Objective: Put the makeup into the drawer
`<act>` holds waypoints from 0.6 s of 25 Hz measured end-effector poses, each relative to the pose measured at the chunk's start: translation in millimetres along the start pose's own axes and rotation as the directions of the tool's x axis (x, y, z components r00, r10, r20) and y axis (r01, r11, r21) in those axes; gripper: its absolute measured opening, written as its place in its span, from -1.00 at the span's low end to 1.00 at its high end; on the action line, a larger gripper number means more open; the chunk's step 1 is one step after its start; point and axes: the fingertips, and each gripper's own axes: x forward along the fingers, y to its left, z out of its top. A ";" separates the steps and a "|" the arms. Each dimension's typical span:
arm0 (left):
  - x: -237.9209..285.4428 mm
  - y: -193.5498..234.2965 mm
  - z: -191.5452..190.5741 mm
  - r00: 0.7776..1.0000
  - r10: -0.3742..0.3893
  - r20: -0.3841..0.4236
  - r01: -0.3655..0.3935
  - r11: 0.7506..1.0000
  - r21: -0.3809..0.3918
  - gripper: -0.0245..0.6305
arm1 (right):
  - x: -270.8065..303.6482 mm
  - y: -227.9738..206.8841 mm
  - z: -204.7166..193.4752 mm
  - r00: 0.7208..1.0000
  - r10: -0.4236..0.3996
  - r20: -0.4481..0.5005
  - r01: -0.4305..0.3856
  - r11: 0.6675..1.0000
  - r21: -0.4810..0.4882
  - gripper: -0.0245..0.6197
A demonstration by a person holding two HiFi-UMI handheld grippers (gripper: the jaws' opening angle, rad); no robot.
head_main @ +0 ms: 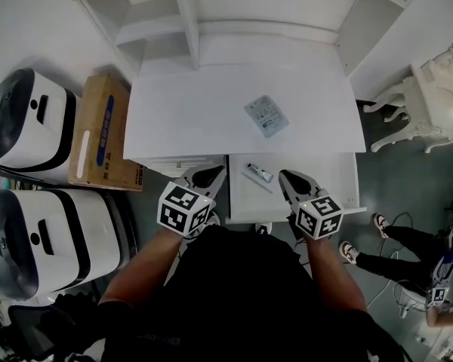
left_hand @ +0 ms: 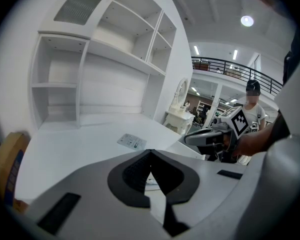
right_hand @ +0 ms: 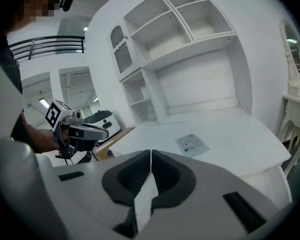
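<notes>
The left gripper (head_main: 211, 174) and the right gripper (head_main: 291, 178) are both sitting with jaws pressed together, pinching nothing. Each is pointing forward and somewhat downward from forearms held side by side (the right one is hovering over the drawer's front). Between them the makeup tube (head_main: 259, 173) is lying flat inside the open drawer (head_main: 336, 183) — its long axis running diagonally, far-left to near-right. A flat sachet (head_main: 266, 115) is resting on the desk (head_main: 181, 119) beyond.
</notes>
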 end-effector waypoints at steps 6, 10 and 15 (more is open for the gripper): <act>1.3 -0.2 0.2 1.000 -0.006 0.010 0.007 0.999 -0.032 -0.91 | 1.1 -5.5 -4.6 1.000 -0.019 -0.019 0.018 1.000 -0.009 -0.82; 2.3 6.8 -6.7 0.999 0.033 -0.014 -0.034 0.999 -0.041 -0.91 | 4.9 -12.7 -10.2 0.999 -0.038 -0.037 0.037 0.999 -0.010 -0.82; 0.6 19.8 -16.8 0.996 0.073 -0.041 -0.076 0.995 -0.071 -0.91 | 21.4 -24.9 -18.3 0.994 -0.070 -0.087 0.065 0.996 -0.055 -0.82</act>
